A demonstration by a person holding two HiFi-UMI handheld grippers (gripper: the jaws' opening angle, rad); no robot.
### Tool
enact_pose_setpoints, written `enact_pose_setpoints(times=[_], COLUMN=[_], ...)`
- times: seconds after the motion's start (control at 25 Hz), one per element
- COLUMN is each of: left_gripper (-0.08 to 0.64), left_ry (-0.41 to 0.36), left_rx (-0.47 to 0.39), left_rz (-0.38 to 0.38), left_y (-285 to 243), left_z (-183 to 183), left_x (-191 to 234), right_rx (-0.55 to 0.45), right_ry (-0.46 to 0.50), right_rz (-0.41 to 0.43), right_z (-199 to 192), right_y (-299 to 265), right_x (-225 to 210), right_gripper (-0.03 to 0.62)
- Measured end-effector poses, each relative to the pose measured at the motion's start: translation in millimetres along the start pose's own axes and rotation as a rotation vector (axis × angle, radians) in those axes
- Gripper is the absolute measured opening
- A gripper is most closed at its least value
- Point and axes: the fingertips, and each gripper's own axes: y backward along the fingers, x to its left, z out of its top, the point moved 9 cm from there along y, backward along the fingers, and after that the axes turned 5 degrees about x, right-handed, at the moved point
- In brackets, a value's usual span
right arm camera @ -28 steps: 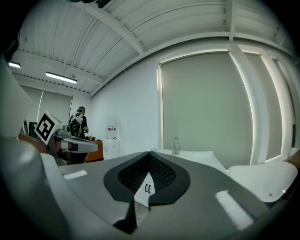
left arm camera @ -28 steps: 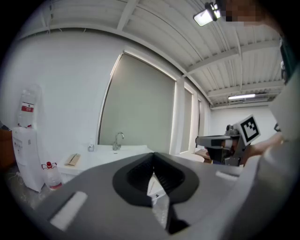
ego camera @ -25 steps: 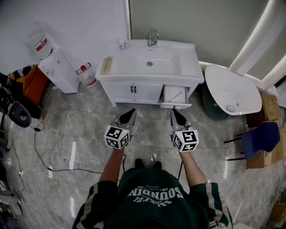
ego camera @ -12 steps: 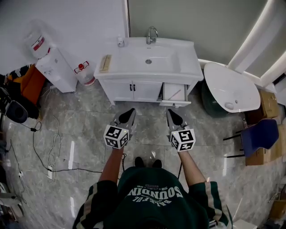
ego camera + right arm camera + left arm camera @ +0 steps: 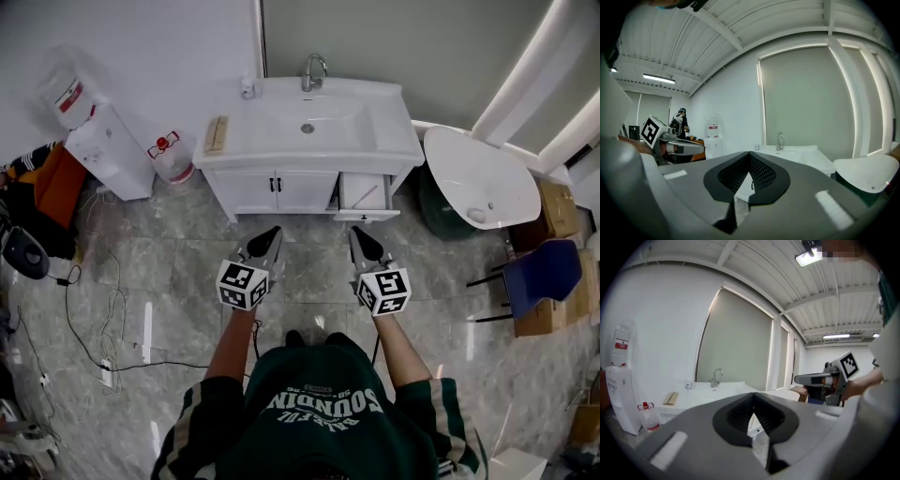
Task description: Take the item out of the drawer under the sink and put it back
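Well short of the open drawer (image 5: 345, 193) under the sink (image 5: 272, 142), where a thin pink item (image 5: 367, 195) lies, the left gripper (image 5: 273, 231) and right gripper (image 5: 355, 232) are clenched empty, so unopened jaws could merely shove it.

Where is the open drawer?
In the head view, the open drawer sits under the sink at its right end, right of the two closed cabinet doors and ahead of the right gripper.
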Motion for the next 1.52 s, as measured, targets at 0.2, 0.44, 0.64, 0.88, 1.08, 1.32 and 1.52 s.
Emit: enact_pose_setpoints(times=[0.2,0.44,0.64,0.88,1.08,1.32,1.52], left_gripper=[0.049,0.049,0.050,0.049,0.049,0.051,0.051], left_ry=[0.002,0.007,0.005,0.005,0.019,0.046,0.066], left_rx=[0.000,0.018,0.042,0.063,0.069,0.043,0.045], left_rz=[-0.028,-0.066,-0.078,-0.061,-0.022,0.020,0.036], left_y=[-12,-42,-82,-151,-219,-284,-311], left_z=[3,1,4,15,42,70,74], left_x=[11,15,30,67,99,129,139], right_rx=[0.005,-0.013,-0.010,0.008,0.021,0.021,0.026], right_ry=[-0.006,-0.030,-0.071,-0.078,-0.081,-0.049,-0.031], right_rz=[-0.016,-0.018,-0.051,-0.018,0.038,0.094,0.112], right_z=[1,-1,-7,-10,11,44,55], right_y=[-7,-16,-47,-118,-186,-249,-280], right_x=[3,-13,-44,-91,-145,-197,-226], right_gripper=[0.002,0.002,0.002,0.002,0.002,0.002,0.002])
